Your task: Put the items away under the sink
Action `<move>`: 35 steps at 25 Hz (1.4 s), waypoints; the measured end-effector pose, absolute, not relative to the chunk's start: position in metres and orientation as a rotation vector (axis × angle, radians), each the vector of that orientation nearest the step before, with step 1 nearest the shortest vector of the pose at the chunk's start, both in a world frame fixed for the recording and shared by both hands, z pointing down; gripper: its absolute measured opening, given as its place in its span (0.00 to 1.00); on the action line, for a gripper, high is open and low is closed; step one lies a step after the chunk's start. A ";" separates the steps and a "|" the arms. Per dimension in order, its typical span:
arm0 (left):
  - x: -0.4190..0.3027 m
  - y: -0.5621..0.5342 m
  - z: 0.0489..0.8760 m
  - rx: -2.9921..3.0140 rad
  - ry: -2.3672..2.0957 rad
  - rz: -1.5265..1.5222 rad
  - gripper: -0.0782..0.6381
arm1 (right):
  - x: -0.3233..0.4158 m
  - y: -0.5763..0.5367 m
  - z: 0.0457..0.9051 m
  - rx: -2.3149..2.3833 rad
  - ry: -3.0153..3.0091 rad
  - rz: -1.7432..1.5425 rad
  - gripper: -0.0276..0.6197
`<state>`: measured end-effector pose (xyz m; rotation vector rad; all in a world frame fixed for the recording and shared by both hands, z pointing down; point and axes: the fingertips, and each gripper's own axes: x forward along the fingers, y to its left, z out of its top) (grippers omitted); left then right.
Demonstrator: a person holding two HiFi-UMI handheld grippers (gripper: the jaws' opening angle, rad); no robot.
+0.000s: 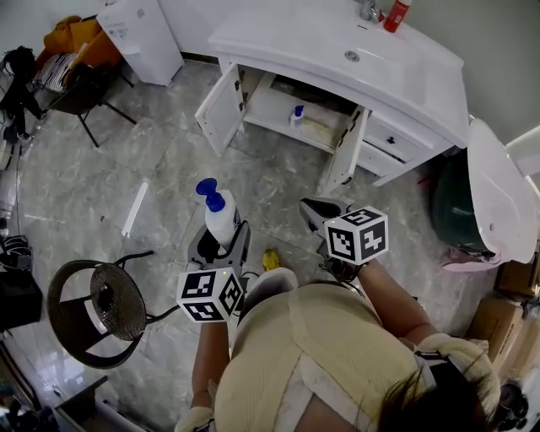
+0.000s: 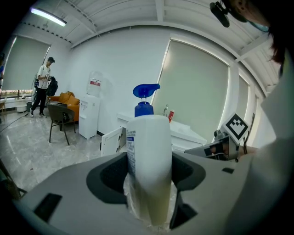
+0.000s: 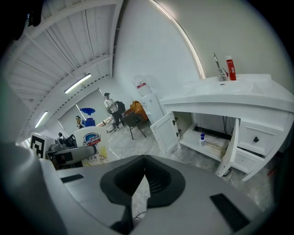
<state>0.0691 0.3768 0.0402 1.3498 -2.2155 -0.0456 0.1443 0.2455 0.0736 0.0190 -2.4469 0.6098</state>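
A white pump bottle (image 1: 221, 215) with a blue pump head stands upright between the jaws of my left gripper (image 1: 221, 238), which is shut on it above the floor. Seen from the left gripper view, the bottle (image 2: 149, 151) fills the gap of the left gripper (image 2: 149, 186). My right gripper (image 1: 315, 211) hangs beside it, jaws shut with nothing between them; the right gripper (image 3: 143, 176) faces the sink cabinet (image 3: 206, 133). The cabinet (image 1: 278, 108) under the sink has both doors open. A small blue-capped bottle (image 1: 296, 116) stands inside.
A red bottle (image 1: 396, 15) stands by the tap on the sink top (image 1: 337, 42). A round chair (image 1: 93, 308) sits at my left, a white dispenser (image 1: 139, 34) at the back left, and a white toilet (image 1: 498, 190) at the right. A small yellow item (image 1: 270, 259) lies on the floor.
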 end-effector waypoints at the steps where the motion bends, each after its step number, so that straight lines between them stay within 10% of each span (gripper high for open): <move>1: 0.064 0.377 0.041 1.359 -2.209 -0.043 0.52 | 0.139 0.246 0.074 0.027 -2.446 0.610 0.08; 35: -0.069 0.284 0.059 1.421 -2.145 -0.003 0.52 | 0.023 0.158 0.099 0.136 -2.396 0.655 0.08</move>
